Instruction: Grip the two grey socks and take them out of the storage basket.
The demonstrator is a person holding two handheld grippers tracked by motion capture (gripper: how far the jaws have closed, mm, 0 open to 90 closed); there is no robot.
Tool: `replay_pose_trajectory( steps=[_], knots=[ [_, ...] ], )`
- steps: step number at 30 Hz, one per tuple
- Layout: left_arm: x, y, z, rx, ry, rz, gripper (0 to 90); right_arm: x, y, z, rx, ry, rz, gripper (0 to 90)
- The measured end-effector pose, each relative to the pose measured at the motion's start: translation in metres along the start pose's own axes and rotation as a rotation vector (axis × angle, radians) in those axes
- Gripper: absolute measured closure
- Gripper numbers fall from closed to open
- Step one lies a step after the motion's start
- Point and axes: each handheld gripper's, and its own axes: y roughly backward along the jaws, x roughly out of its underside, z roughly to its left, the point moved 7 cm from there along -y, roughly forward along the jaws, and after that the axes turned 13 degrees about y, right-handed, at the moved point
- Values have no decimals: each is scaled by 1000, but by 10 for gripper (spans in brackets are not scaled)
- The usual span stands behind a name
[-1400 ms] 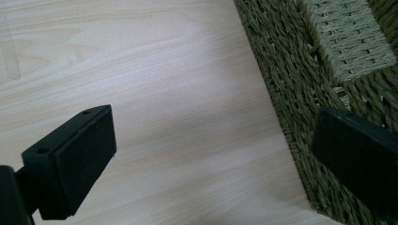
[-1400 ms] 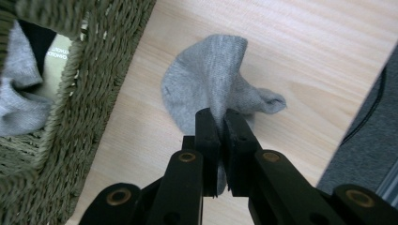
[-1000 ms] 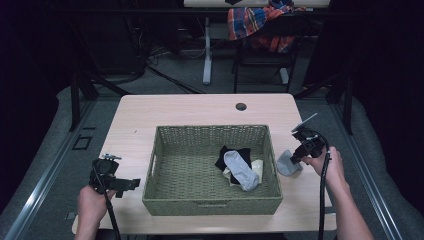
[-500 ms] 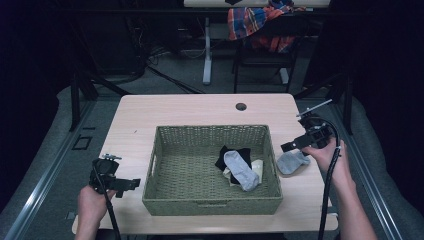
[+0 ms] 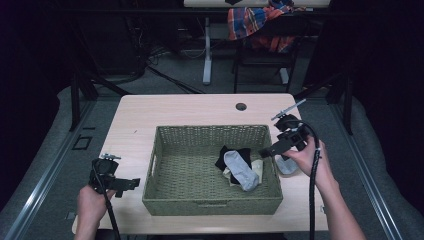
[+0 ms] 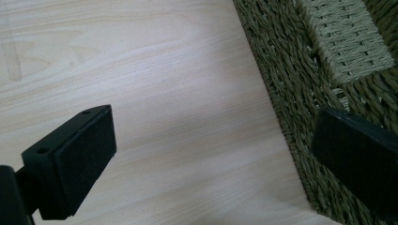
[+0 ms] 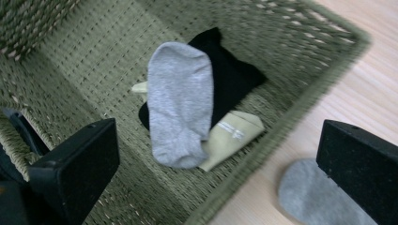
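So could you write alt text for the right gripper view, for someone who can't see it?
A grey sock lies on a black sock and a pale yellow sock inside a woven basket. Another grey sock lies outside on the wooden table, between the open black jaws.

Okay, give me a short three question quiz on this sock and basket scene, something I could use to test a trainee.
1. True or false: the grey sock in the wicker basket lies on top of the black sock.
2. Which sock lies on the table outside the basket? A) black B) pale yellow C) a second grey one
3. Fill in: the left tongs hang over bare tabletop, jaws ____.

Key
1. True. The pale yellow sock sits under it too.
2. C. The second grey sock lies by the basket's right wall, near the right tongs.
3. Open.
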Motion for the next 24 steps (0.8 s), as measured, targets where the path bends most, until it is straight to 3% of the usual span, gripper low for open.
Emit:
replay_pose_trajectory(
  steps=[5,12,20,24],
  knots=[
    [0,0,0,-1,-1,0,7,-8,-17,12,-17,48,38,40],
    [0,-1,0,-4,1,-4,7,-13,-36,20,-34,69,69,25],
    [0,-1,0,-4,2,-3,8,-13,-61,28,-53,106,164,0],
    [0,-1,0,-3,-1,-2,7,-12,-74,33,-48,108,195,128]
  ],
)
